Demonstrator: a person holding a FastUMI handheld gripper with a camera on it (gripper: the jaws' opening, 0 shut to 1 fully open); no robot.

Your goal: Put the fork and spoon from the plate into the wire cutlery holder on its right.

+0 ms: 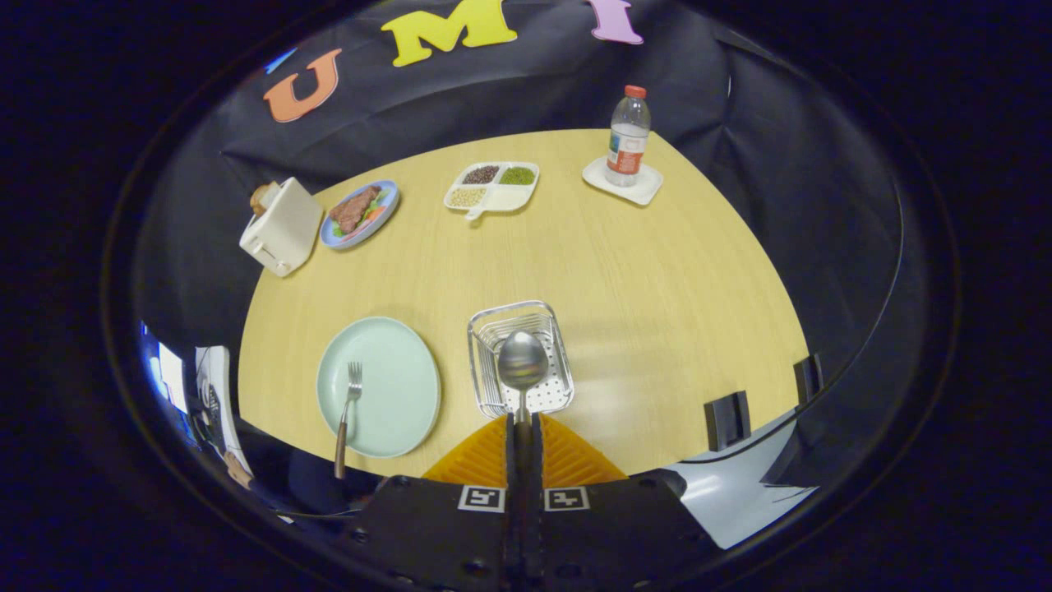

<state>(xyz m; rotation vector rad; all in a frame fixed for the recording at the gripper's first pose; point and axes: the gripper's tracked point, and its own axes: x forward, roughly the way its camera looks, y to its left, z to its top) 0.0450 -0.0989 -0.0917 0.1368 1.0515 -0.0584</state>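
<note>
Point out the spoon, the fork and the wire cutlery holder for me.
spoon (523,360): gripper view, on its bowl, ahead of the gripper's fingers.
fork (354,376): gripper view, on its tines, over the plate.
wire cutlery holder (557,337): gripper view, on its right rim.

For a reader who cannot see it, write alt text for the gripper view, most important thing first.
The gripper has its jaws shut on the handle of a spoon, whose bowl hangs over the wire cutlery holder. To the holder's left, a fork lies on a pale green plate on the wooden table.
</note>
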